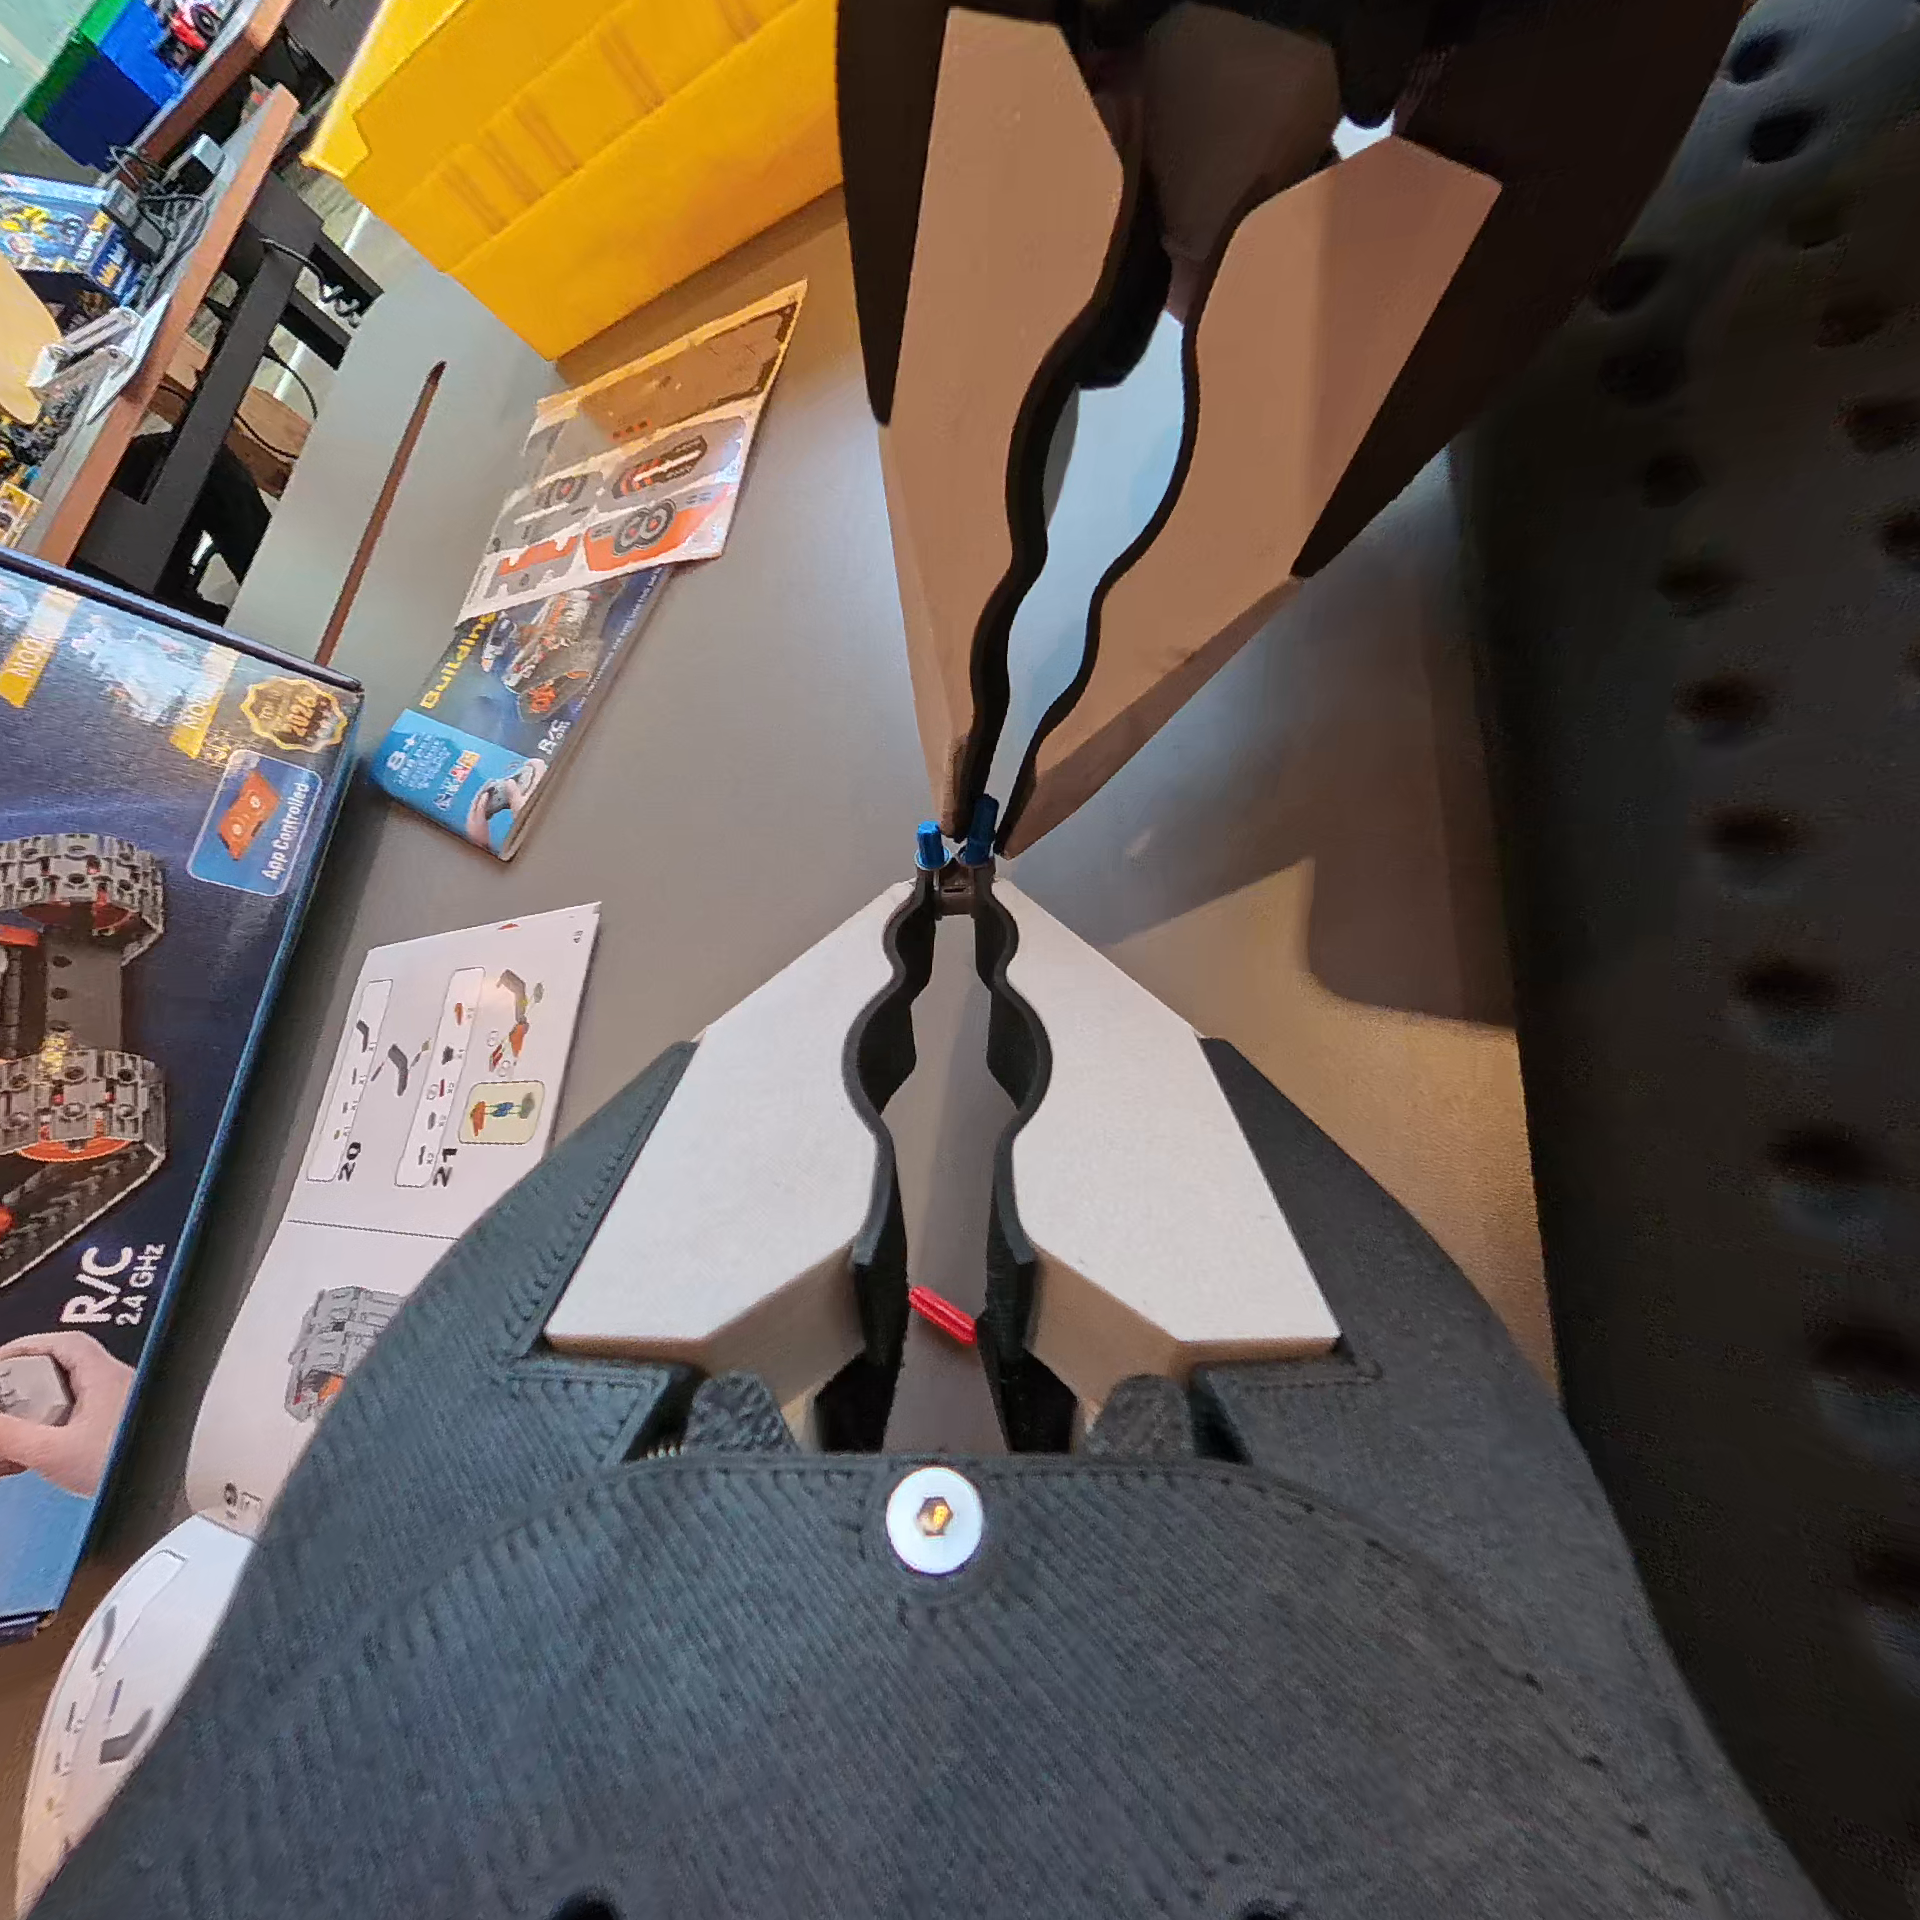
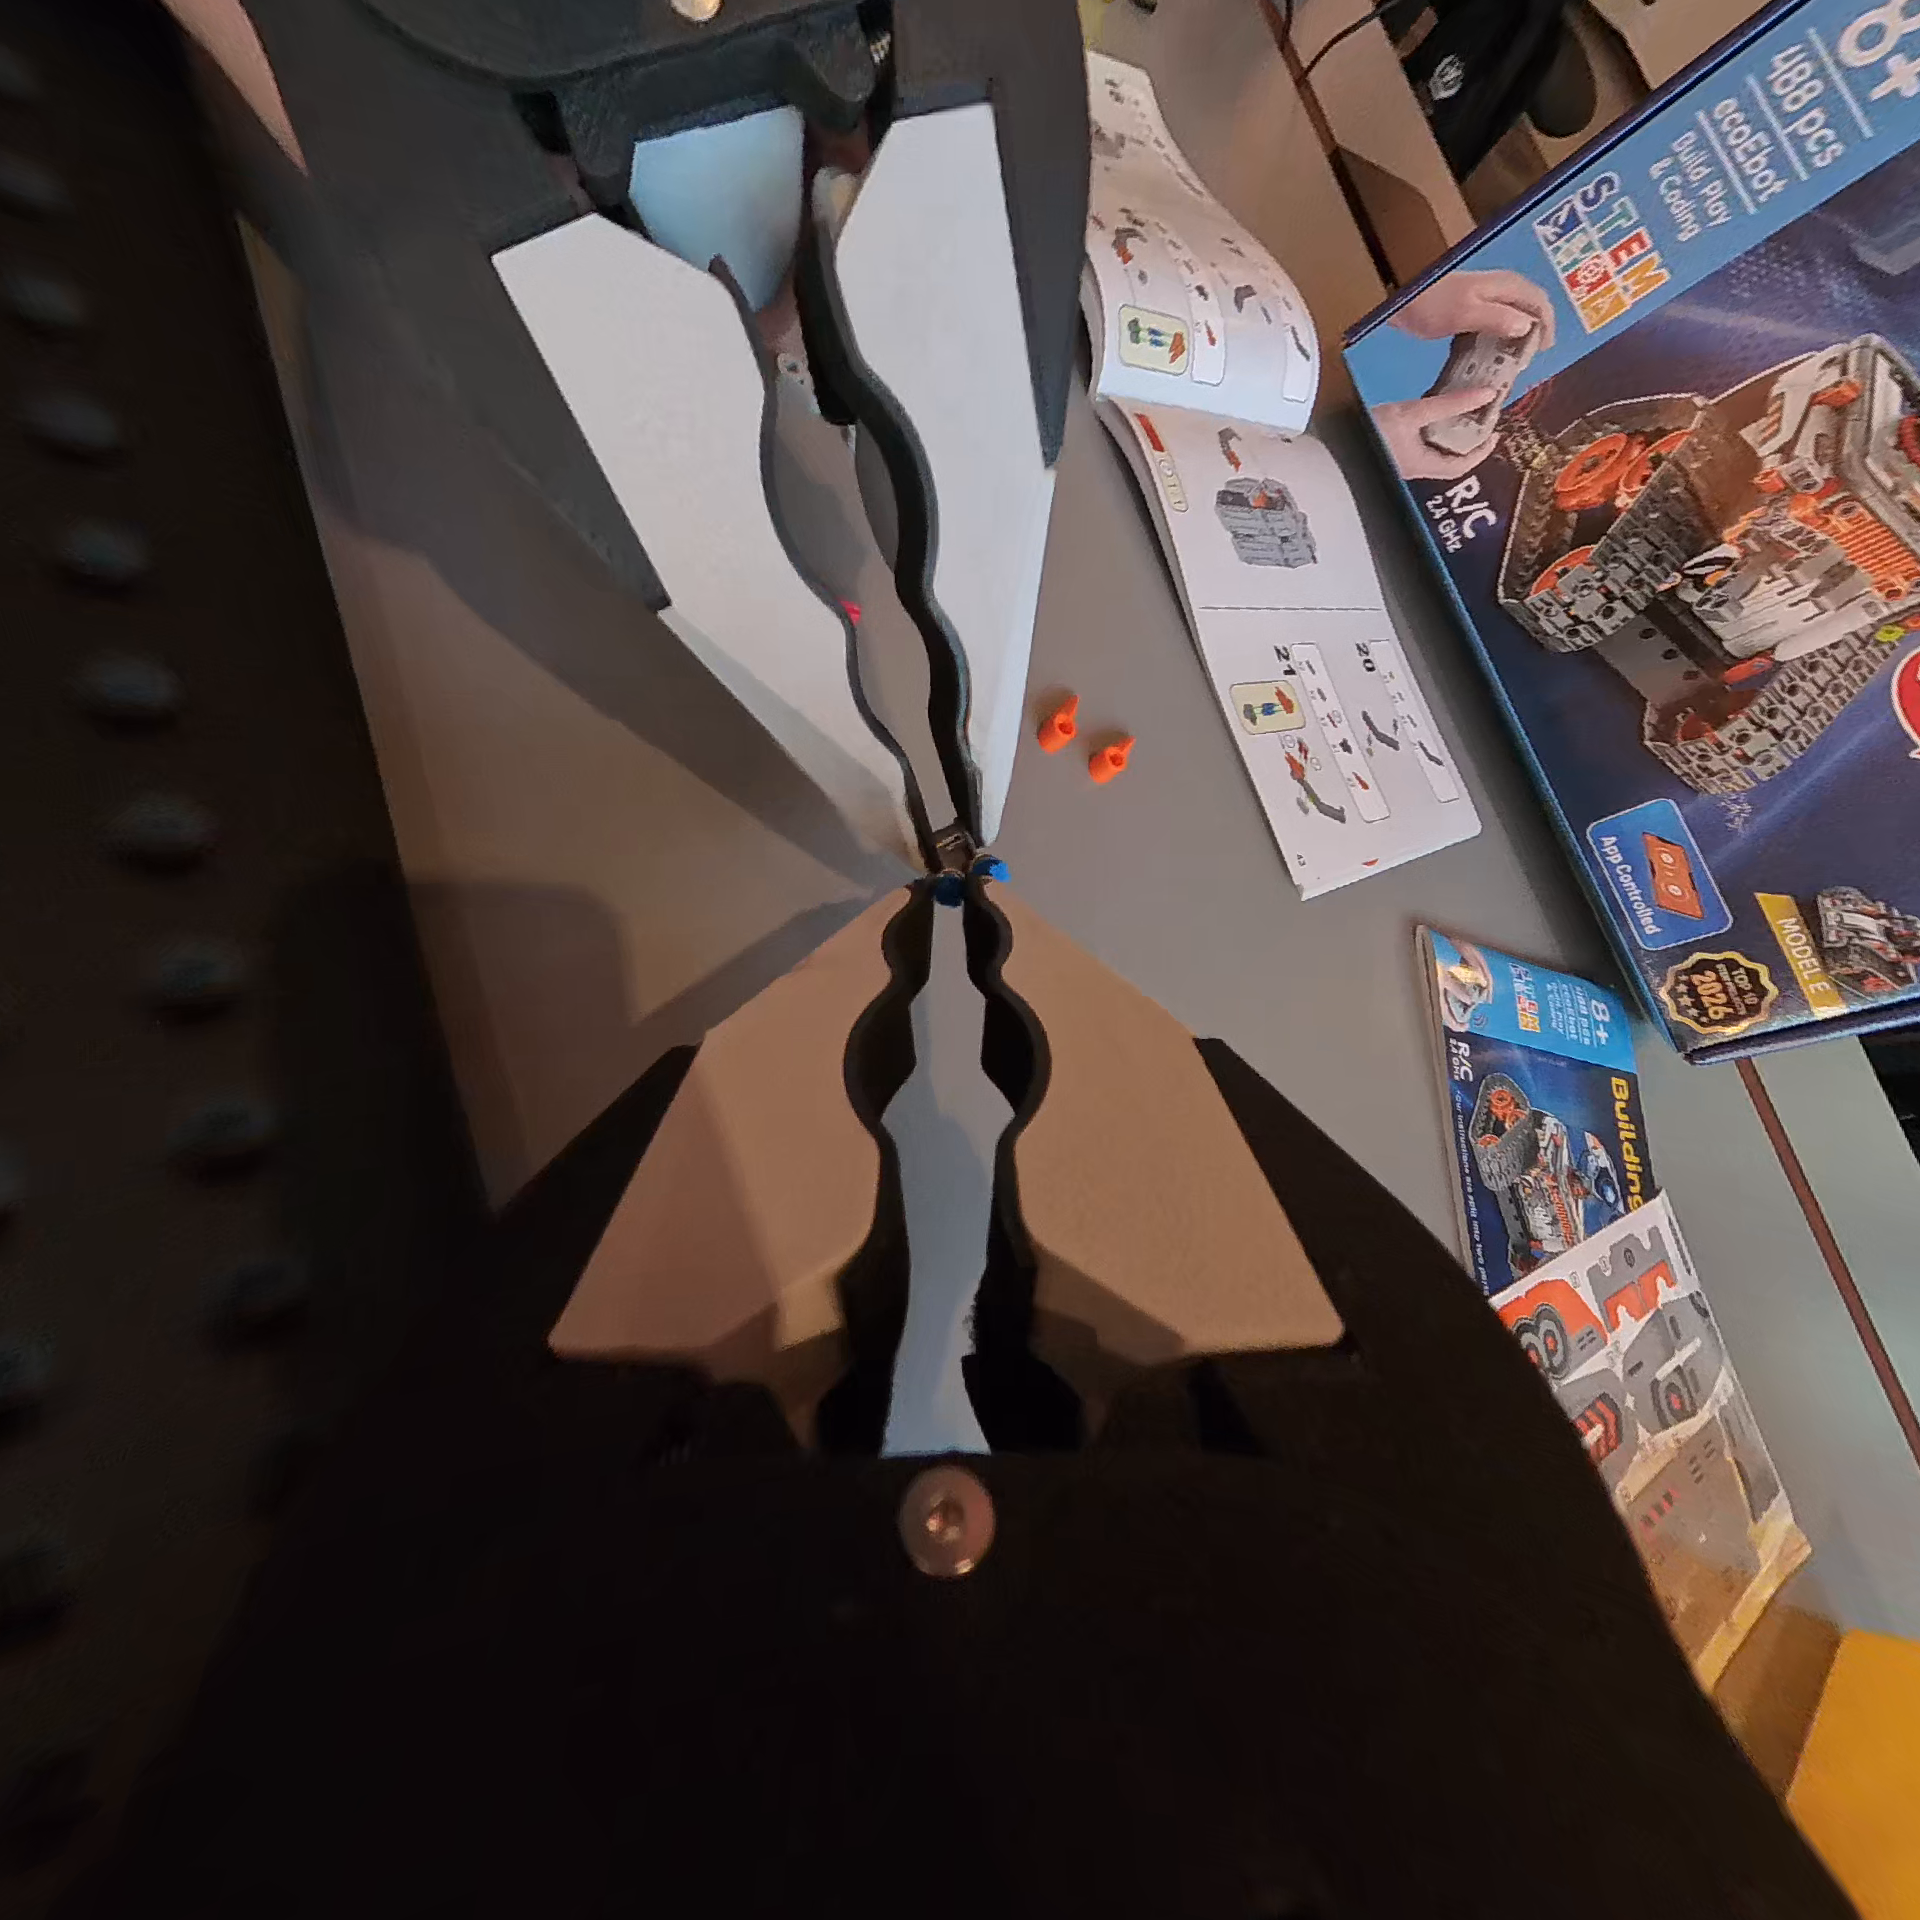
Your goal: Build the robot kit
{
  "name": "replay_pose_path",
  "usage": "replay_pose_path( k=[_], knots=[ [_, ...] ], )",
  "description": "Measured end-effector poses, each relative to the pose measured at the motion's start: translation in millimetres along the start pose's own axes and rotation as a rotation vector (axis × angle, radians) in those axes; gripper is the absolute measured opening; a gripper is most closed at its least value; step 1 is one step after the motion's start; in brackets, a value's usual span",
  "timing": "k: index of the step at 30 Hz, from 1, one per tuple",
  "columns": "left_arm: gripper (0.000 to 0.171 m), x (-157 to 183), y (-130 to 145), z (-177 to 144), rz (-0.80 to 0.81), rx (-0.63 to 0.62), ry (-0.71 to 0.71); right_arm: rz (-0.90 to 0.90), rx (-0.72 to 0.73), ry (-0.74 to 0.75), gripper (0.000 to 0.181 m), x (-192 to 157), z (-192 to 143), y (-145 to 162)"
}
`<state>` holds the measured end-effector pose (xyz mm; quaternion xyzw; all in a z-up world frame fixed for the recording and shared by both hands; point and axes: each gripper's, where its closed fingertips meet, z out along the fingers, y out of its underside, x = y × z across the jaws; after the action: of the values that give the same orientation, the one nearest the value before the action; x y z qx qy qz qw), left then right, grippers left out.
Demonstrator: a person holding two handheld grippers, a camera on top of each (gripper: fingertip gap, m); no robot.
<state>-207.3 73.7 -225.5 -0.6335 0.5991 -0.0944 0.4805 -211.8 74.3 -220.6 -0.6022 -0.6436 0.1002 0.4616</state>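
Grey tabletop (image 1: 748, 790) strewn with a kit box (image 1: 125, 987) and an open manual (image 2: 1278, 623); two grippers were met tip to tip above it.

A small grey piece (image 1: 954, 896) was clamped by the left gripper (image 1: 951, 902), and a blue pin (image 1: 980, 826) on it was pinched by the right gripper (image 2: 948, 902) (a second blue pin (image 1: 928, 844) stood free). Both were judged light, rigid and slippery, best held at the pin's shaft.

A small dark grey connector piece (image 1: 951, 891) sits pinched at the left gripper's (image 1: 954, 896) fingertips. Two blue pins (image 1: 928, 844) stick out of it; the right gripper (image 1: 982, 826) clamps one, above the table (image 1: 727, 727).
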Motion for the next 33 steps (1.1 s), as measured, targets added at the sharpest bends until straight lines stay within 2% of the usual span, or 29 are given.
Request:
replay_pose_path(
  k=[3,6,10,14,17,21,25,33],
  knots=[
    [0.006,-3.0,-3.4,-2.4,0.003,0.019,-0.019,0.051,0.042,0.009,0.011,1.1,-3.1,-4.6],
    [0.006,-8.8,-10.9,-8.9,0.002,0.060,-0.051,0.192,0.082,-0.005,0.026,1.9,-8.7,-3.5],
    [0.006,-12.9,-25.8,-20.6,0.042,0.137,-0.092,0.509,0.309,-0.079,0.031,12.3,-29.9,-20.4],
    [0.006,-14.3,-47.1,-36.7,0.148,0.236,-0.174,0.838,0.511,-0.310,0.048,23.2,-58.5,-48.6],
    [0.006,-13.5,-61.1,-48.4,0.207,0.302,-0.223,0.953,0.492,-0.519,0.050,7.9,-61.9,-58.6],
    [0.006,-9.7,-65.2,-50.6,0.254,0.315,-0.238,1.012,0.539,-0.557,0.043,8.7,-62.0,-66.6],
    [0.006,-6.7,-68.4,-51.7,0.248,0.334,-0.226,1.009,0.547,-0.572,0.024,6.7,-60.0,-63.0],
    [0.006,-3.3,-74.4,-57.4,0.267,0.364,-0.228,1.006,0.586,-0.609,0.022,3.1,-65.3,-66.8]
  ],
)
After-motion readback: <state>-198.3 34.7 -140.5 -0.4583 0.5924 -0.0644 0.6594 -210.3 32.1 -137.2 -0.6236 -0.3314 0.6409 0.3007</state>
